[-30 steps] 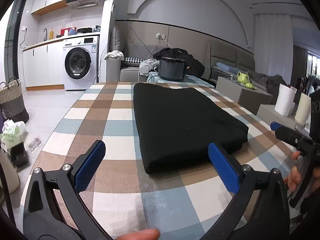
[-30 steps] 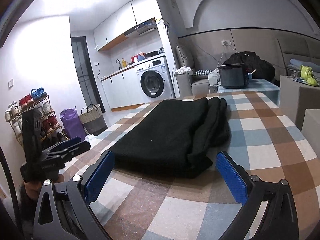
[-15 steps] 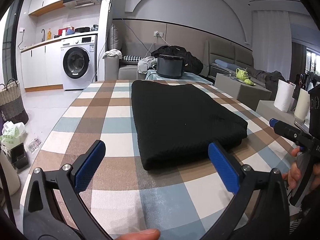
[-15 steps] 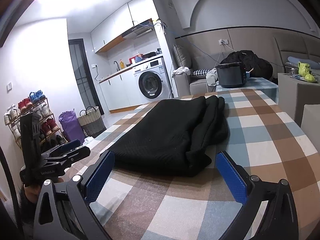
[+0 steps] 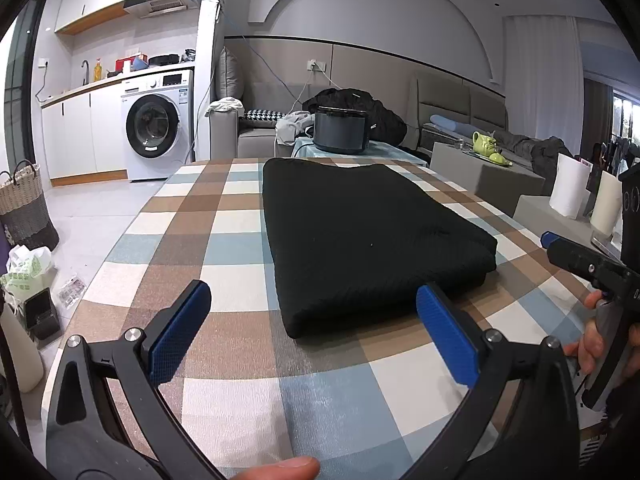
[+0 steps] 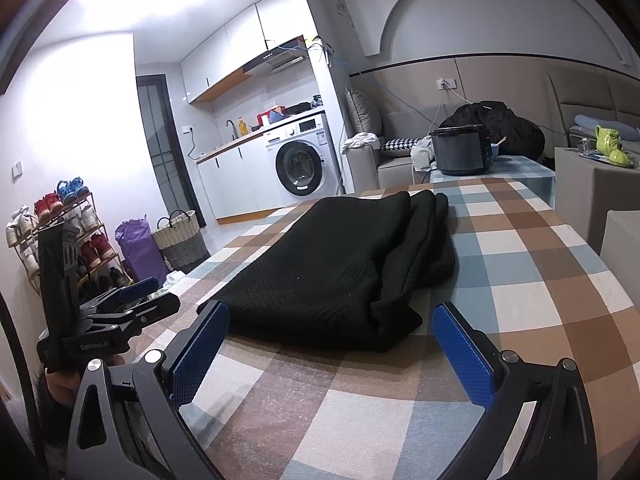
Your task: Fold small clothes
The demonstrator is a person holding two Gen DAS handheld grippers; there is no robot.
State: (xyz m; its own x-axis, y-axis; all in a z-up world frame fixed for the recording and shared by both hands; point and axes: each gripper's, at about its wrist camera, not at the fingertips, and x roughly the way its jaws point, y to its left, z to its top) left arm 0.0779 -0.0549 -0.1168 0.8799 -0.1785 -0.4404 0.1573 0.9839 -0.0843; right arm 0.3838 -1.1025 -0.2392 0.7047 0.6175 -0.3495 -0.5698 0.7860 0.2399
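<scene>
A black knitted garment [image 5: 360, 232] lies folded into a thick rectangle on the checked tablecloth [image 5: 224, 216]. From the right wrist view its stacked layers [image 6: 344, 272] show along the right side. My left gripper [image 5: 316, 304] stands open just short of the garment's near edge, nothing between its blue pads. My right gripper [image 6: 328, 324] is open too, its pads level with the garment's near corner, holding nothing. Each gripper appears in the other's view: the right one [image 5: 588, 264] at the table's right edge, the left one [image 6: 120, 304] at the left.
A dark cooker pot [image 5: 340, 130] stands on a low table beyond the far end. Paper rolls [image 5: 568, 190] sit at the right. A washing machine [image 5: 156, 128], a woven basket [image 5: 24, 204] and a shoe rack [image 6: 56, 232] stand off to the left.
Both grippers have dropped slightly and stayed open. The garment has not moved.
</scene>
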